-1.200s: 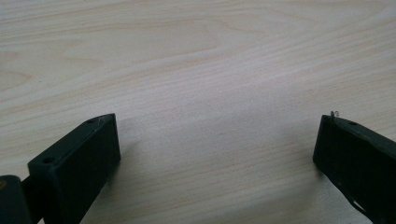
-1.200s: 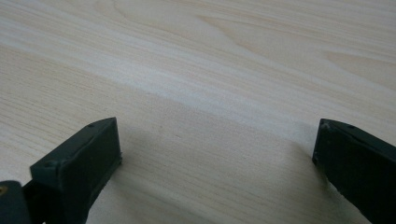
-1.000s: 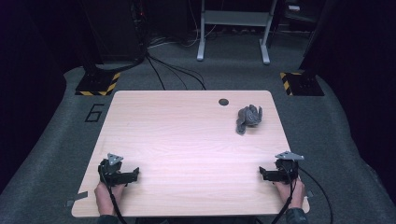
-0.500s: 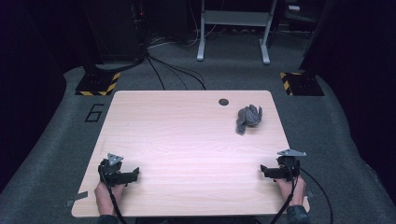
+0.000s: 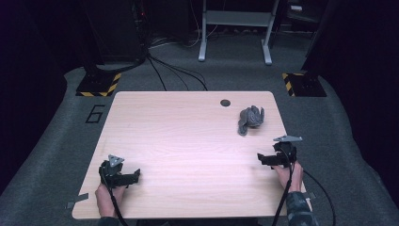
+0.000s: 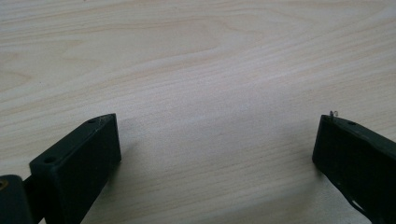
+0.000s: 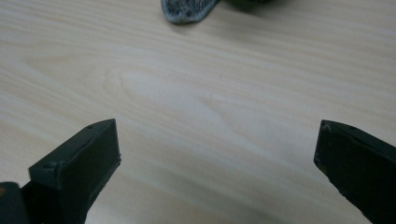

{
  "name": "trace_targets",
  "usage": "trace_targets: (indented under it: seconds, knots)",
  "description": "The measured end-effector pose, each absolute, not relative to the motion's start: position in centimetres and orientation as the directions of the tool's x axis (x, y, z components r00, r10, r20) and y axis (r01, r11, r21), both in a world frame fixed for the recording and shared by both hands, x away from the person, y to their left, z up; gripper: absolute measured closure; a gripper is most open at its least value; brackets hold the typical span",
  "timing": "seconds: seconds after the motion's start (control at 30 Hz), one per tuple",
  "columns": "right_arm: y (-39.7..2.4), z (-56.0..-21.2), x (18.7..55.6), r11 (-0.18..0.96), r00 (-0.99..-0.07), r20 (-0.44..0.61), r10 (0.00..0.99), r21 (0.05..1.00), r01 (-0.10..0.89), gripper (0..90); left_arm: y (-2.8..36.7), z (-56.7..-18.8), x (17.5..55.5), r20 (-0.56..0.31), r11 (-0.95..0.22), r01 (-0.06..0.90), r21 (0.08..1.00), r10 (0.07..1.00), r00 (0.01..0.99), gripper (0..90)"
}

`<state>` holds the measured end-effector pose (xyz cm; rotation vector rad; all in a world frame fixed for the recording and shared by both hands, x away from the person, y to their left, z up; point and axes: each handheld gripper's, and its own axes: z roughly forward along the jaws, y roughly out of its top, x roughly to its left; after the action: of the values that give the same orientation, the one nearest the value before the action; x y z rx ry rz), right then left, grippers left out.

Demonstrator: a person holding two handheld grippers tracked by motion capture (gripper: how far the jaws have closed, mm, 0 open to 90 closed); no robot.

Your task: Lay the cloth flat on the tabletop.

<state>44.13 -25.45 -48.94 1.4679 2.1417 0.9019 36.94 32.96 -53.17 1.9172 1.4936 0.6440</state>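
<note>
**Three cameras: one overhead, two riding low**

The high view looked forward and down from above the person's side, taking in the whole wooden worktop [image 5: 188, 141] and the dark floor beyond it. The left gripper view sat very close to the wood, looking along its own tongs [image 6: 217, 154] at bare grain. The right gripper view sat equally low between its tongs [image 7: 217, 158], facing the grey cloth [image 7: 187, 10] at its top edge. The high view shared that cloth [image 5: 250, 118] with it.
</note>
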Motion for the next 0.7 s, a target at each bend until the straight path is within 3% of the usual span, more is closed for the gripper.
trace_targets:
  seconds: [0.4,0.7]
  knots:
    - [-23.3,-46.8,50.5,0.272,-0.397,0.027,0.917,0.686,0.675,2.4,33.0,-53.2,36.9,0.003,-0.171,0.67,0.722,0.97,0.244,1.1]
    - [-23.1,-46.2,54.2,0.258,-0.363,0.013,0.932,0.68,0.686,4.6,33.0,-53.2,36.9,0.003,-0.17,0.67,0.723,0.97,0.244,1.3]
